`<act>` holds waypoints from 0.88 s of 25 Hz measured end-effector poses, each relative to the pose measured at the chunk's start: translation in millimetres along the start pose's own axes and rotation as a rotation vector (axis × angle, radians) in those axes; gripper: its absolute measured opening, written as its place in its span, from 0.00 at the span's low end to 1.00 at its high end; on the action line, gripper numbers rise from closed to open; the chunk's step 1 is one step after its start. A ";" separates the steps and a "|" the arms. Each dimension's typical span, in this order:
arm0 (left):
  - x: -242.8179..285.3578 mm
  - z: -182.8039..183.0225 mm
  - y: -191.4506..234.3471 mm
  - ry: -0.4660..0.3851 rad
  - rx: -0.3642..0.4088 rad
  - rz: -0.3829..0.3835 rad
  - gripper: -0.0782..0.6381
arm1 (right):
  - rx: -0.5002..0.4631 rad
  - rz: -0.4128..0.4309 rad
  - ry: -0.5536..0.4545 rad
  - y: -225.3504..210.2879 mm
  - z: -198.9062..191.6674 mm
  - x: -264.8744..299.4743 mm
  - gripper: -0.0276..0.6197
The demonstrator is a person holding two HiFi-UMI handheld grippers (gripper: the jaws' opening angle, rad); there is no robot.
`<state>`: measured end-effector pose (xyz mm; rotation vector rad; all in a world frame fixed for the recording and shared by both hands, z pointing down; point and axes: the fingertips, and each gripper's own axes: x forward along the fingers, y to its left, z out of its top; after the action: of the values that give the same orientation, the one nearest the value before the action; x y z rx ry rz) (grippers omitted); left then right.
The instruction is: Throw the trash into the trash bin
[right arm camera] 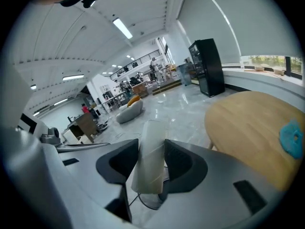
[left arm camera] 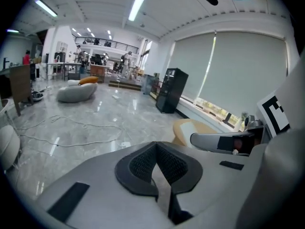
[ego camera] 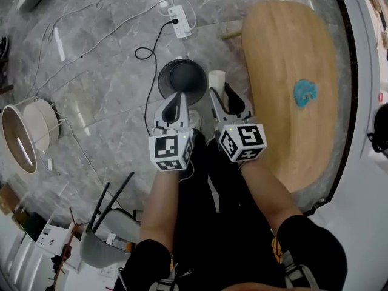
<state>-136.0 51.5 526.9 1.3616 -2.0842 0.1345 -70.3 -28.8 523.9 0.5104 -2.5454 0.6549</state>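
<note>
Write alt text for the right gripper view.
The right gripper clamps a pale cardboard tube between its jaws, above a grey marble floor. A wooden table with a crumpled blue item on it sits at right, and a bright open hall stretches behind.

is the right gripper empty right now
No, a white paper tube is clamped between the jaws of the right gripper.

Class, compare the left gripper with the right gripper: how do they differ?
The left gripper has its jaws together; the right gripper has them apart. The left gripper is empty; the right gripper clamps a white paper tube. Both hang near the trash bin.
</note>
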 end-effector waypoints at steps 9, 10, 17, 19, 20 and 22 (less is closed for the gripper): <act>-39.5 -37.5 94.9 0.003 -0.110 0.146 0.13 | -0.116 0.092 0.145 68.4 -68.2 67.5 0.31; -40.7 -41.7 101.2 0.006 -0.118 0.153 0.13 | -0.136 0.092 0.163 70.1 -77.1 75.0 0.31; -43.9 -66.8 127.8 0.037 -0.140 0.157 0.13 | -0.226 0.058 0.288 59.7 -141.2 130.6 0.31; -39.1 -75.2 134.0 0.050 -0.127 0.151 0.13 | -0.221 0.054 0.304 55.0 -157.0 150.4 0.31; -34.7 -80.2 136.8 0.056 -0.123 0.149 0.13 | -0.228 0.052 0.312 50.8 -165.4 161.0 0.31; -24.8 -91.1 142.7 0.064 -0.123 0.146 0.13 | -0.243 0.042 0.333 39.7 -183.9 180.4 0.31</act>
<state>-210.1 173.9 620.7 1.1180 -2.1011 0.1078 -175.1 58.2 746.1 0.2410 -2.2816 0.3977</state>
